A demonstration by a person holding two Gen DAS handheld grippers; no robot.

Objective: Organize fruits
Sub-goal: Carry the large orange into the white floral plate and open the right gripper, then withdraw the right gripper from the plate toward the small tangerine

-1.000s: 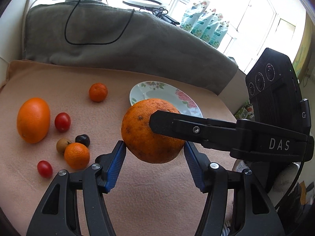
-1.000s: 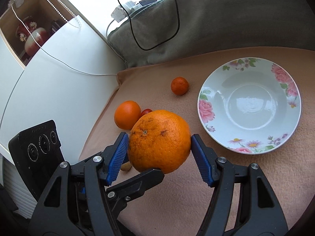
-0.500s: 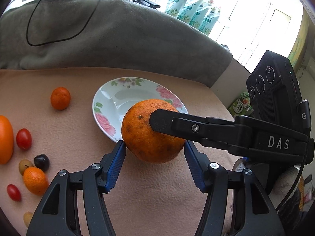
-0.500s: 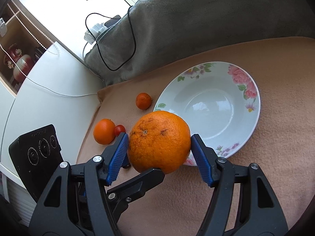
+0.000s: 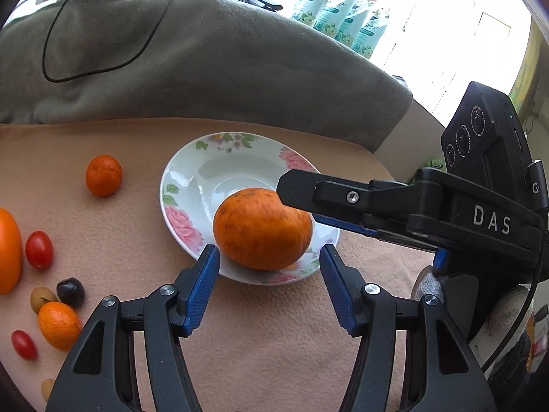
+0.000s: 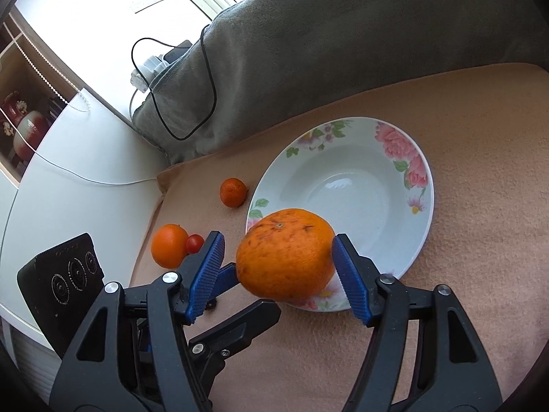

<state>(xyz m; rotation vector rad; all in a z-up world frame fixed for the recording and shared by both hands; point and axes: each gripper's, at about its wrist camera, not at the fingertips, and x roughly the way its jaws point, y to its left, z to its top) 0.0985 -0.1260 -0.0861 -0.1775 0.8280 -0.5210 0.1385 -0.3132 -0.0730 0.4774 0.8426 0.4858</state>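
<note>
One large orange (image 5: 262, 228) sits in the near part of the single flowered plate (image 5: 185, 185), just ahead of the left tool (image 5: 269, 264). It looks blurred, so whether it has settled I cannot tell. The left tool is released: its two blue pads (image 5: 200, 288) stand either side of the plate's near rim, and the fruit lies beyond their tips. The right tool (image 6: 278, 261) comes in from the side (crosswise to the left one). In its own view, one pad meets the edge of the orange while the other stands clear of it with a gap, so it is not clamping the fruit.

The plate rests on the bench (image 5: 274, 360), which is covered in peach cloth. To the plate's left, loose on the cloth, lie:
- two small mandarins (image 5: 103, 175), one near the plate and one lower down
- two cherry tomatoes (image 5: 39, 250)
- one dark round fruit (image 5: 70, 292)
- two small tan fruits (image 5: 43, 298)
- one big orange-coloured fruit (image 5: 7, 247), cut off by the frame edge

Behind the bench lies a grey blanket (image 5: 223, 68) with one black cable (image 5: 55, 79) looped over it.
</note>
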